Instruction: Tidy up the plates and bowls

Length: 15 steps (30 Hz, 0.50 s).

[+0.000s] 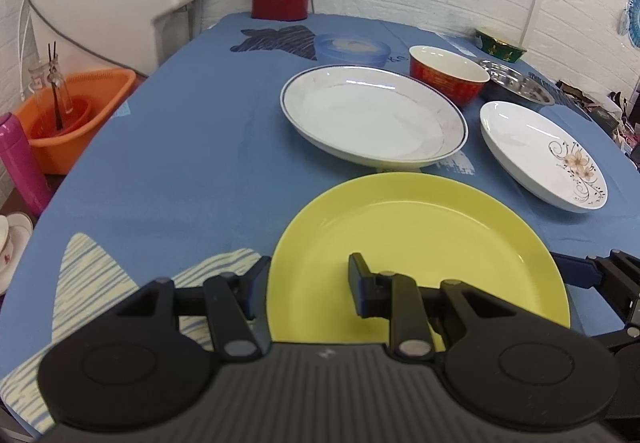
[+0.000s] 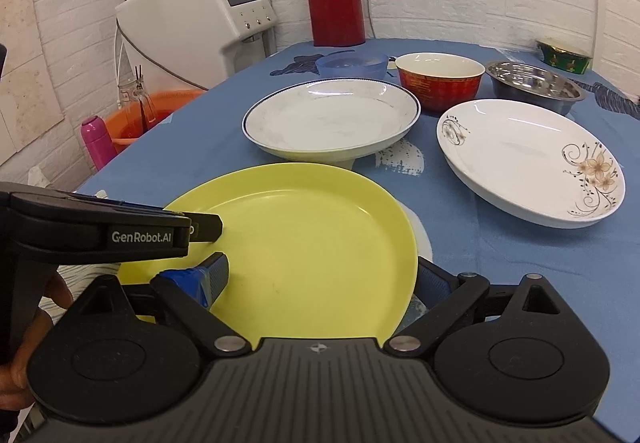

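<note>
We have both grippers at the yellow plate [image 1: 416, 243] on the near table [image 1: 168, 171]: left gripper [image 1: 308, 287] wide across its left rim, right gripper [image 2: 320, 275] wide across its right rim, neither clamped

"GenRobot.AI" can be read in white letters on the black side of the left gripper [image 2: 208, 229], seen in the right wrist view where it reaches over the near left rim of the yellow plate [image 2: 304, 243]. A small brand line is printed above the screen of the white machine [image 2: 208, 15] past the table's far left corner, but it's too blurry to be made out. The gold marks on the red bowl [image 2: 440, 83] can't be read either.
</note>
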Available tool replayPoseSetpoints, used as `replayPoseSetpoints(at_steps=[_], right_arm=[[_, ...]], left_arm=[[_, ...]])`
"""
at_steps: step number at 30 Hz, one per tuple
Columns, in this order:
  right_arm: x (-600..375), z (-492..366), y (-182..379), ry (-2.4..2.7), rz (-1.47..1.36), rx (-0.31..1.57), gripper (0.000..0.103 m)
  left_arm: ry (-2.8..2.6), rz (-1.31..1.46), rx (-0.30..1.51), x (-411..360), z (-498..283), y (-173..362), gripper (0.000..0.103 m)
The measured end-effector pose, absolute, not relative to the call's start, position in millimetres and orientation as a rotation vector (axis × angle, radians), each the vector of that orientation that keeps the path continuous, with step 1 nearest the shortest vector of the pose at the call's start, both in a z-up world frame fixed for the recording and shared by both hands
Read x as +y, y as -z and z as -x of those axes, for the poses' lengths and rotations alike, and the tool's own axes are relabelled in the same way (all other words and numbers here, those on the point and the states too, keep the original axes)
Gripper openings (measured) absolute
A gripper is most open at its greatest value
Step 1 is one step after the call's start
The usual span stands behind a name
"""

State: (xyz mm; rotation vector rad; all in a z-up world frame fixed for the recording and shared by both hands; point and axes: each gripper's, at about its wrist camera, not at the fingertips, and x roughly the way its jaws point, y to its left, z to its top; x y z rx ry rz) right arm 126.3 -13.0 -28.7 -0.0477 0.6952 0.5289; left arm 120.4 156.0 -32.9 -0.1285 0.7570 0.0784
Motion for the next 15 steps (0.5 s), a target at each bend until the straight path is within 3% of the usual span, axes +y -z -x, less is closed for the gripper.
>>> replayPoseSetpoints(at_steps=[10, 11, 12, 13, 15], right_arm=[[-21, -130, 34, -0.514, 0.047, 0.704, 0.085], [-23, -130, 33, -0.521, 0.043, 0.707, 0.085], [-27, -131, 31, -0.534, 0.032, 0.711, 0.083], [-32, -131, 29, -0.536, 0.017, 0.71, 0.083], [-47, -129, 18, -0.492, -0.003, 0.672, 0.084]], left_arm=[[-0.052, 0.127, 0.751, 147, -130, 36, 0.03], [-0.048, 0.128, 0.749, 147, -130, 36, 0.034], [-0.038, 0.13, 0.757, 147, -131, 36, 0.061], [-0.036, 0.139, 0.752, 150, -130, 35, 0.078], [-0.053, 0.16, 0.712, 158, -124, 28, 0.077]])
